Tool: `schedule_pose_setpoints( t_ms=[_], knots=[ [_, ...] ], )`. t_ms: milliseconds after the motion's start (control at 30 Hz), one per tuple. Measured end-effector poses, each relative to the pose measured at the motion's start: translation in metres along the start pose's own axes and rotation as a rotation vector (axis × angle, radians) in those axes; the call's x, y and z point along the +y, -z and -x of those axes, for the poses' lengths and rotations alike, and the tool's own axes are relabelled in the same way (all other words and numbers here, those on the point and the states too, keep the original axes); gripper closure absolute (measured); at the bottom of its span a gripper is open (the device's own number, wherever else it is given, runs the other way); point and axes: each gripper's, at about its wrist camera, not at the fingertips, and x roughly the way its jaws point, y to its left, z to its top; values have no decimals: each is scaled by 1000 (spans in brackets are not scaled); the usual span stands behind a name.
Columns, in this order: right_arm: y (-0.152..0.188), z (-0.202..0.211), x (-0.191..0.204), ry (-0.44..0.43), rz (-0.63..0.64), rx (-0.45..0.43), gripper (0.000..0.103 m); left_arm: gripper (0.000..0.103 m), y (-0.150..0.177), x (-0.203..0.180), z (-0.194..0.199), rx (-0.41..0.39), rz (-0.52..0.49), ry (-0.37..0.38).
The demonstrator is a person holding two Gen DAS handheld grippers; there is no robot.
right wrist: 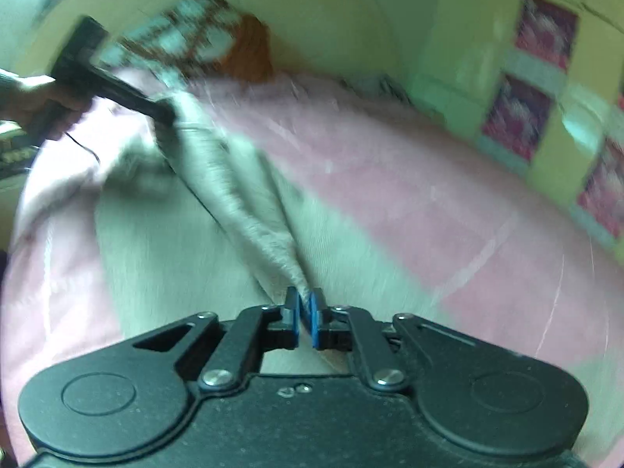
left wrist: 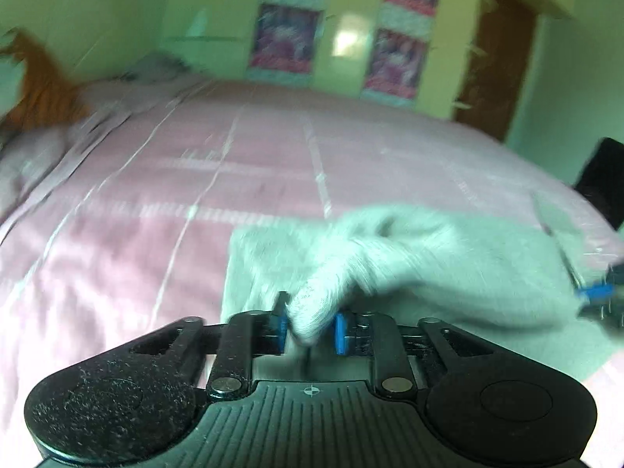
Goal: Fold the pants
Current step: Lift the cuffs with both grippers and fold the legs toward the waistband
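Pale grey pants (left wrist: 409, 265) lie on a pink bedspread (left wrist: 156, 195). A bunched fold of the cloth is lifted off the bed, and my left gripper (left wrist: 312, 321) is shut on it between its blue pads. In the right wrist view my right gripper (right wrist: 306, 314) is shut on a thin edge of the pants (right wrist: 241, 210), which stretch taut up and left to the other gripper (right wrist: 160, 111), held by a hand (right wrist: 35, 101). My right gripper's blue pad (left wrist: 596, 292) shows at the left wrist view's right edge. Both views are motion-blurred.
The pink bedspread (right wrist: 429, 195) covers a wide bed. Yellow-green cabinets with pink pictures (left wrist: 284, 39) stand behind it. An orange cloth (left wrist: 43, 89) sits at the far left by a pillow (left wrist: 23, 163). A brown door (left wrist: 499, 58) is at the back right.
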Motion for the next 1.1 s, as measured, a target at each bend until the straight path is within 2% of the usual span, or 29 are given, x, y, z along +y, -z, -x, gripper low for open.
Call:
schedule_pose_setpoints(
  t_ms=[67, 100, 167, 233, 267, 333, 400, 500, 600, 667, 700, 767, 867, 900, 933, 1000, 1100],
  knots=[
    [13, -16, 11, 10, -53, 90, 81, 74, 11, -6, 10, 32, -5, -67],
    [16, -13, 13, 24, -75, 79, 78, 72, 15, -7, 20, 21, -1, -79],
    [14, 1, 8, 28, -149, 44, 77, 70, 21, -5, 39, 14, 51, -100],
    [12, 15, -2, 27, -238, 22, 77, 47, 25, -1, 54, 1, 113, -116],
    [12, 22, -6, 34, -280, 14, 77, 43, 27, -1, 62, -15, 140, -122],
    [9, 24, -16, 54, -374, 17, 75, 39, 31, 2, 75, -44, 218, -93],
    [10, 21, -27, 42, -500, 31, 69, 39, 33, 9, 80, -55, 339, -16],
    [10, 7, -46, 4, -699, 72, 61, 39, 39, 18, 68, -45, 516, 79],
    [18, -16, -60, -38, -883, 130, 61, 39, 45, 20, 51, -38, 650, 149],
    [27, -27, -64, -67, -987, 135, 61, 43, 48, 16, 47, -32, 675, 146],
    [30, -31, -67, -68, -1018, 140, 61, 49, 49, 16, 45, -31, 683, 147],
    [34, -37, -68, -57, -1039, 137, 63, 51, 43, 19, 31, -9, 694, 131],
    [44, -45, -69, -33, -1053, 140, 72, 62, 36, 20, 16, 35, 680, 105],
    [45, -44, -68, -26, -1057, 140, 78, 70, 33, 19, 12, 39, 668, 96],
    [45, -45, -69, -17, -1057, 141, 86, 79, 29, 18, 11, 34, 657, 98],
    [43, -46, -68, -17, -1034, 127, 97, 81, 16, 19, 14, -4, 624, 109],
    [26, -19, -59, -15, -957, 33, 98, 81, -10, 23, 28, -67, 570, 122]
  ],
)
